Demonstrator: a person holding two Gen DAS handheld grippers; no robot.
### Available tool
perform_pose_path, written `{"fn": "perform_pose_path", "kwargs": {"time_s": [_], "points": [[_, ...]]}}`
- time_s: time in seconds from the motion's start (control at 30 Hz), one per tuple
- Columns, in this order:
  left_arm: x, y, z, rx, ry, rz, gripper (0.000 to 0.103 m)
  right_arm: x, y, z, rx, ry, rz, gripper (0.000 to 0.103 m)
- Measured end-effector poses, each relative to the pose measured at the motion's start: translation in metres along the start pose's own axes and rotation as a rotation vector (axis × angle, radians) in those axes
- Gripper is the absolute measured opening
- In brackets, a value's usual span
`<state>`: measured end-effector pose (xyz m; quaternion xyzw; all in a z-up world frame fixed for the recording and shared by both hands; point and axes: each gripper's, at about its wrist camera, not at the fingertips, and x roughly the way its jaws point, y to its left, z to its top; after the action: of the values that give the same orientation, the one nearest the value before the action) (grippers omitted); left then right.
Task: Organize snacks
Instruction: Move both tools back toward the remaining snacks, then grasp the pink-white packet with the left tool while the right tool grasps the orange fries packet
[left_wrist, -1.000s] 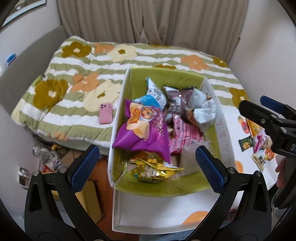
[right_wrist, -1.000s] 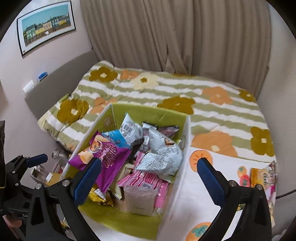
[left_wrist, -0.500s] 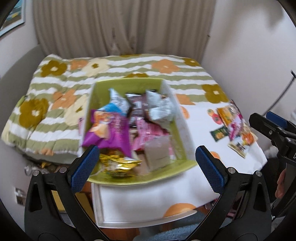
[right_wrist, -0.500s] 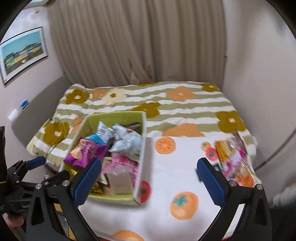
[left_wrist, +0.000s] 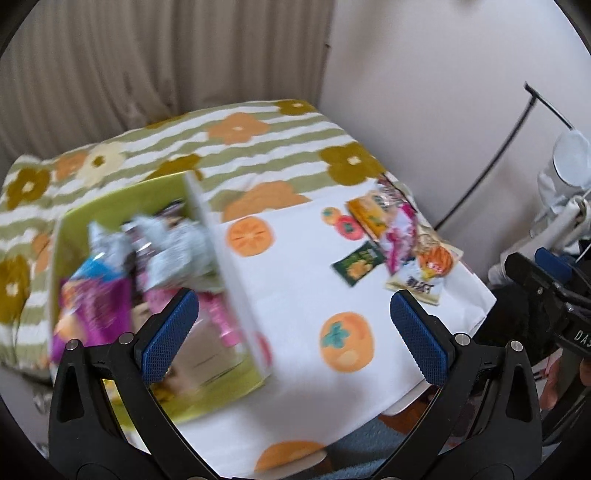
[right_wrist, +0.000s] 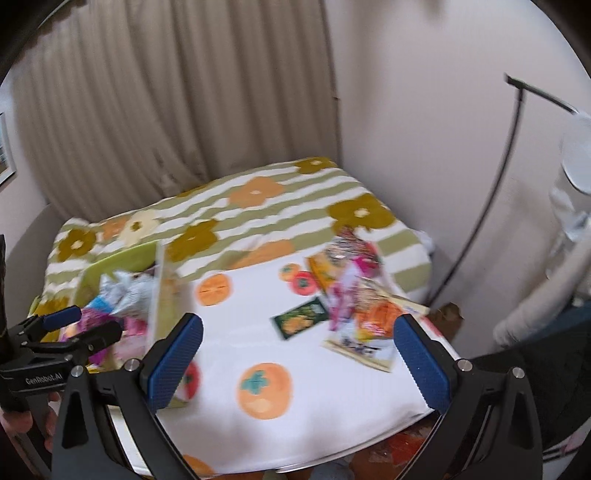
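A green-lined box (left_wrist: 92, 206) (right_wrist: 110, 262) full of snack bags stands at the left of a white table with an orange-fruit cloth (left_wrist: 314, 288) (right_wrist: 258, 332). A loose pile of snack packets (left_wrist: 402, 240) (right_wrist: 354, 295) lies at the table's far right, with a small dark green packet (left_wrist: 357, 261) (right_wrist: 300, 317) beside it. My left gripper (left_wrist: 295, 332) hovers open and empty over the box's right wall. My right gripper (right_wrist: 299, 358) hangs open and empty above the table middle, short of the pile. Both views are motion-blurred.
A bed with a striped floral quilt (left_wrist: 240, 140) (right_wrist: 258, 199) lies behind the table, curtains (right_wrist: 177, 103) beyond it. A wall and a thin black stand (right_wrist: 495, 192) are at the right. The right gripper (left_wrist: 546, 291) shows in the left wrist view's right edge.
Both grippers have swung to the right, away from the box and toward the loose pile of packets. Both stay open and empty.
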<state>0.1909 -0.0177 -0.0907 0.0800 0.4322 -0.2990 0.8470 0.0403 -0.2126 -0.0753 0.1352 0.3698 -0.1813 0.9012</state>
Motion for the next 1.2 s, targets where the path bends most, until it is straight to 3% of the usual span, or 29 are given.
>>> {"fn": "perform_pose_path", "kwargs": {"time_s": [0.2, 0.53, 0.77, 1.13, 1.17, 1.2], "points": [[0.054, -0.043, 0.031, 0.063, 0.049, -0.055, 0.103, 0.037, -0.051, -0.005, 0.093, 0.054, -0.051, 0.103], [0.162, -0.105, 0.067, 0.151, 0.18, -0.11, 0.103, 0.115, -0.116, -0.022, 0.276, 0.163, -0.016, 0.103], [0.223, -0.129, 0.07, 0.194, 0.248, -0.105, 0.103, 0.173, -0.128, -0.046, 0.354, 0.254, 0.015, 0.103], [0.261, -0.15, 0.069, 0.251, 0.299, -0.141, 0.103, 0.209, -0.132, -0.057, 0.39, 0.216, 0.067, 0.102], [0.262, -0.151, 0.07, 0.254, 0.299, -0.143, 0.103, 0.21, -0.13, -0.057, 0.381, 0.218, 0.074, 0.095], [0.264, -0.152, 0.07, 0.257, 0.3, -0.144, 0.103, 0.21, -0.129, -0.058, 0.371, 0.217, 0.076, 0.079]]}}
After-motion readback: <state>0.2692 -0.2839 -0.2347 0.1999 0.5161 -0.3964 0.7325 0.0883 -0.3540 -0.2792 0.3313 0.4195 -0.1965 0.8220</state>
